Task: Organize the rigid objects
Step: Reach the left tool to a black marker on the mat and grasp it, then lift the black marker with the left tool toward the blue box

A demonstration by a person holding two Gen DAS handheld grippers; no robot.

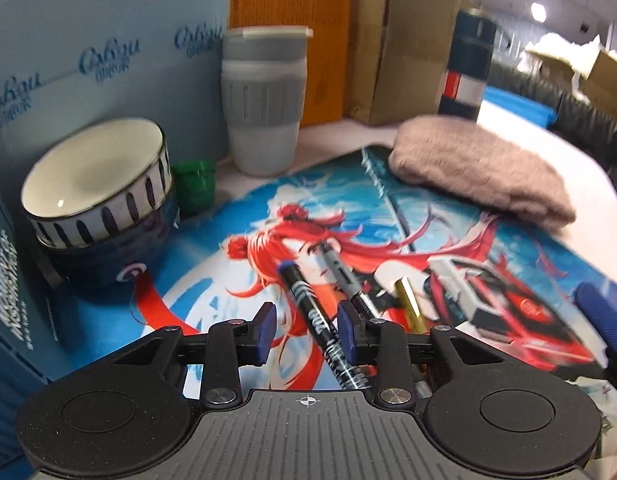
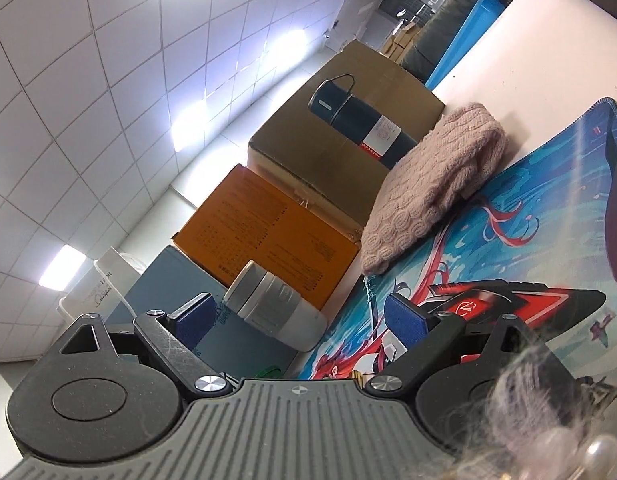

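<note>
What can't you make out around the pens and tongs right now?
- Left wrist view: lower ends of both pens, hidden under the left tongs.
- Same view: whether the pads press the pens.
- Gold tube: base hidden by tongs.
- Right wrist view: pens hidden below the right tongs.

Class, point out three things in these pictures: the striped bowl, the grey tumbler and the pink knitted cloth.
striped bowl (image 1: 92,176), left wrist view, white inside.
grey tumbler (image 1: 262,96), left wrist view, ribbed sleeve.
pink knitted cloth (image 2: 424,188), right wrist view, top of fold.

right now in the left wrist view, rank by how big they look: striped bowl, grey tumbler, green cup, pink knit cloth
1. pink knit cloth and striped bowl: look alike, unsure.
2. grey tumbler, though it stands farther back.
3. green cup, partly hidden.
</note>
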